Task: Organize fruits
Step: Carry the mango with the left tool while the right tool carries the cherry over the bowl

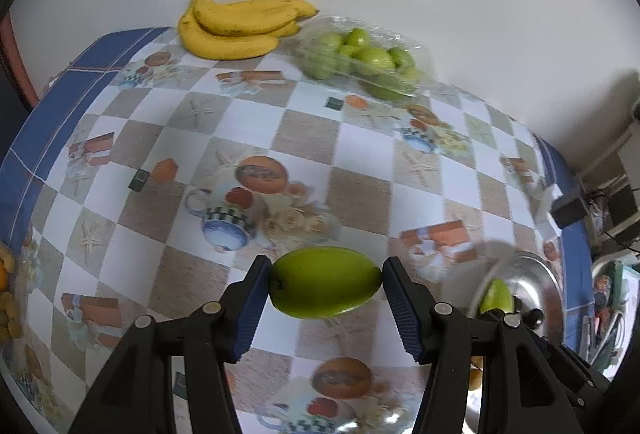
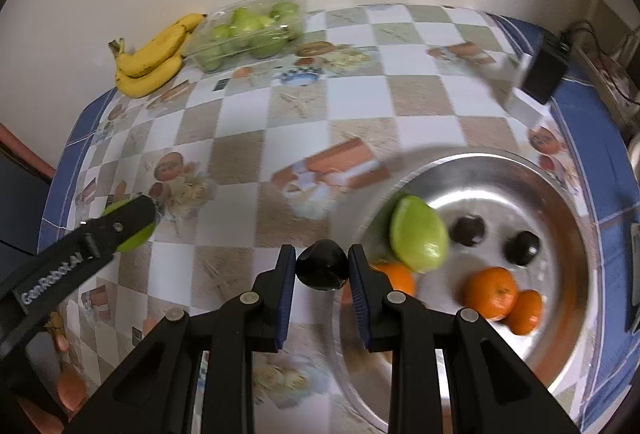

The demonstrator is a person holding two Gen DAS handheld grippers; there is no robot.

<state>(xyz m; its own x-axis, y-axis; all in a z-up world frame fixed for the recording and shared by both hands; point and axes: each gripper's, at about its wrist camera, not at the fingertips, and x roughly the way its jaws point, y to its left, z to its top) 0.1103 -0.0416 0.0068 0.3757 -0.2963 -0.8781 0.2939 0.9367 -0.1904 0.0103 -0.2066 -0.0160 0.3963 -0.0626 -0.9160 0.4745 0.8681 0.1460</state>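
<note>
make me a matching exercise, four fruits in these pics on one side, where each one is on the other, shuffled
Things:
1. Large green mango
2. Dark, nearly black round fruit
3. Bunch of yellow bananas
4. Small green fruits

Places:
A. In the clear plastic clamshell box at the far side of the table
B. Between the jaws of the right gripper
C. Loose on the checked tablecloth by the wall
D. Between the jaws of the left gripper

Pairs: 1-D, 2-B, 3-C, 4-A
</note>
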